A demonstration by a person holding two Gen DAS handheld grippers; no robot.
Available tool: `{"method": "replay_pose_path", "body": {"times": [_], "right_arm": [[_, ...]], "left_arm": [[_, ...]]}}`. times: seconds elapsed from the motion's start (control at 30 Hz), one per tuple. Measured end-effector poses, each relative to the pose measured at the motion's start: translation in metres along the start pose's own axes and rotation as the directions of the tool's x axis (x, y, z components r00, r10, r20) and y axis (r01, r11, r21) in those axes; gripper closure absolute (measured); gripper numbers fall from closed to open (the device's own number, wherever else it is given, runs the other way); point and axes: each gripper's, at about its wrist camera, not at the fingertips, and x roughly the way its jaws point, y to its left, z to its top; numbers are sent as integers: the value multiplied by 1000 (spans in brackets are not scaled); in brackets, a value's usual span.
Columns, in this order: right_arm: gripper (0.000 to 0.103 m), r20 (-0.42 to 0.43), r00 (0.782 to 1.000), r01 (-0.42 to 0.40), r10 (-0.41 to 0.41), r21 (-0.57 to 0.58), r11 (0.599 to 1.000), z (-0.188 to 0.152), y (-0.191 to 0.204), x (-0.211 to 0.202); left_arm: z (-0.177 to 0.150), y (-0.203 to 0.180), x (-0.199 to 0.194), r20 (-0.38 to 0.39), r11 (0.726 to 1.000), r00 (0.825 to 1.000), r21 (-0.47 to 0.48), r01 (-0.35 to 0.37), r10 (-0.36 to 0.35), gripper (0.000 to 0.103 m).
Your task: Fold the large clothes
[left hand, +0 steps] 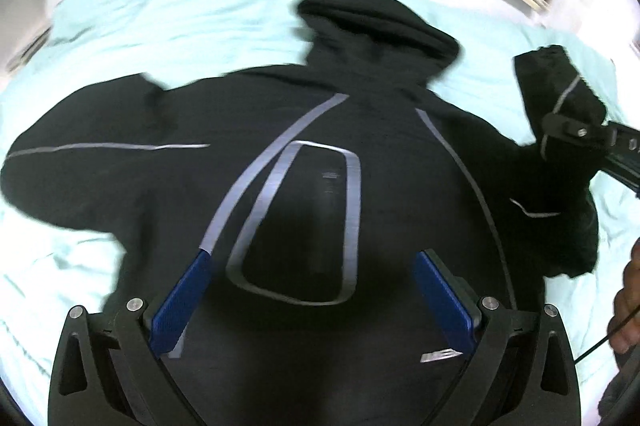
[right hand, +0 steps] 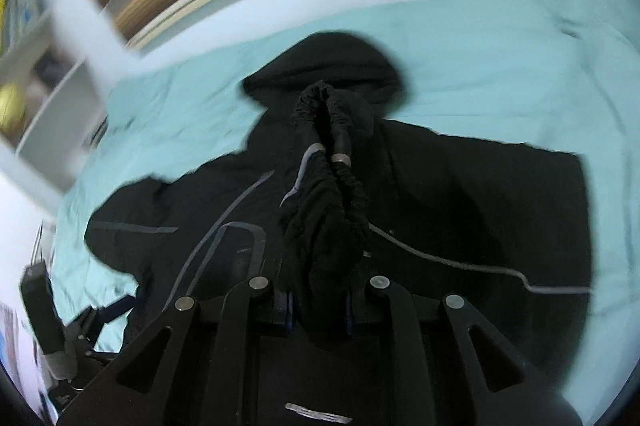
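Jacket: black hooded jacket (left hand: 320,154) with grey stripes is lying spread on the pale green sheet (left hand: 120,26), hood (left hand: 376,22) pointing toward the far edge of the bed.
Left gripper: left gripper (left hand: 316,290) is hovering over the middle of the jacket with its blue pads (left hand: 182,306) standing wide apart — nothing is sitting between them.
Right gripper: right gripper (right hand: 318,310) is pinching a bunched sleeve cuff (right hand: 328,186) between nearly closed pads, and the cuff is hanging lifted above the jacket's body.
Slip risk: the cuff is gathered and elastic, so it is likely sitting unevenly in the narrow grip — a fast swing across the body could be pulling it loose.
Drag risk: with the empty gripper not pressing the jacket down, the carried sleeve may be tugging the whole garment sideways and rumpling the sheet under it.
Fold risk: the sleeve is looking twisted near the cuff, so it could be landing rolled rather than flat.
Other sleeve: the opposite sleeve (left hand: 68,162) is lying stretched out on the sheet, not yet folded.
Blur: both views are smeared, so fine creases are hard to judge.
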Motion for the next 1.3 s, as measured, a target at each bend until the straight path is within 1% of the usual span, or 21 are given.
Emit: {"method": "replay_pose_path", "body": {"times": [0.03, 0.1, 0.13, 0.2, 0.37, 0.47, 0.5, 0.57, 0.6, 0.63, 0.7, 0.77, 0.83, 0.9, 0.93, 1.03, 1.07, 1.13, 1.23, 1.27, 1.3], "right_arm": [[84, -10, 1000, -13, 12, -18, 1000, 0, 15, 7], [84, -53, 998, -40, 35, -82, 996, 0, 54, 37], [84, -71, 997, -47, 40, -100, 994, 0, 64, 46], [84, -129, 990, -75, 56, -144, 987, -4, 97, 78], [83, -252, 967, -100, 45, -211, 972, -26, 139, 146], [80, -322, 947, -91, 9, -241, 966, -41, 161, 193], [77, -348, 938, -82, -11, -252, 964, -47, 165, 209], [66, -374, 927, -88, -13, -252, 964, -56, 169, 227], [55, -380, 925, -104, 3, -247, 963, -57, 171, 233], [42, -387, 922, -134, 33, -237, 962, -58, 172, 234], [33, -407, 908, -196, 96, -213, 957, -56, 174, 229], [33, -418, 901, -220, 114, -214, 952, -53, 172, 218], [33, -395, 906, -248, 150, -209, 946, -49, 163, 195], [32, -352, 919, -258, 179, -189, 948, -44, 142, 162], [30, -333, 926, -247, 177, -181, 952, -44, 133, 151], [26, -280, 953, -159, 113, -150, 976, -45, 91, 122], [26, -276, 956, -137, 96, -137, 981, -45, 79, 115], [26, -264, 963, -73, 46, -96, 993, -51, 49, 100], [26, -254, 967, -6, -9, -59, 998, -54, 14, 84], [26, -256, 966, 17, -26, -40, 999, -58, 1, 79], [26, -259, 965, 35, -39, -20, 999, -60, -11, 76]], "left_arm": [[0, 12, -1, 2, 1000, 1000, -16, -8, 8, 2], [-1, 38, -1, 4, 998, 1000, -61, -23, 24, 2], [-2, 50, -1, 1, 996, 1000, -82, -28, 28, 2], [-5, 67, -1, -3, 994, 999, -106, -34, 33, 2], [-13, 92, 7, -17, 989, 998, -127, -69, 67, 2], [-17, 108, 13, -32, 985, 996, -149, -82, 78, 2], [-19, 113, 15, -38, 984, 996, -157, -86, 81, 2], [-21, 122, 19, -48, 981, 995, -172, -93, 85, 2], [-22, 127, 21, -54, 979, 995, -181, -96, 88, 2], [-22, 131, 23, -59, 977, 994, -187, -99, 89, 2], [-22, 135, 25, -62, 976, 994, -192, -99, 88, 2], [-20, 137, 27, -59, 977, 995, -191, -95, 85, 2], [-15, 135, 28, -46, 980, 996, -185, -78, 71, 2], [-10, 132, 29, -33, 982, 999, -183, -42, 37, 2], [-5, 129, 31, -28, 983, 999, -180, -24, 19, 2], [13, 116, 45, -9, 986, 998, -155, 58, -60, 2], [16, 113, 48, -11, 986, 997, -151, 76, -78, 2], [28, 105, 61, -11, 979, 990, -145, 141, -144, 2], [37, 97, 77, -28, 973, 982, -148, 179, -186, 3], [41, 95, 85, -41, 972, 981, -155, 179, -187, 10], [44, 93, 95, -57, 971, 980, -161, 178, -189, 20]]}}
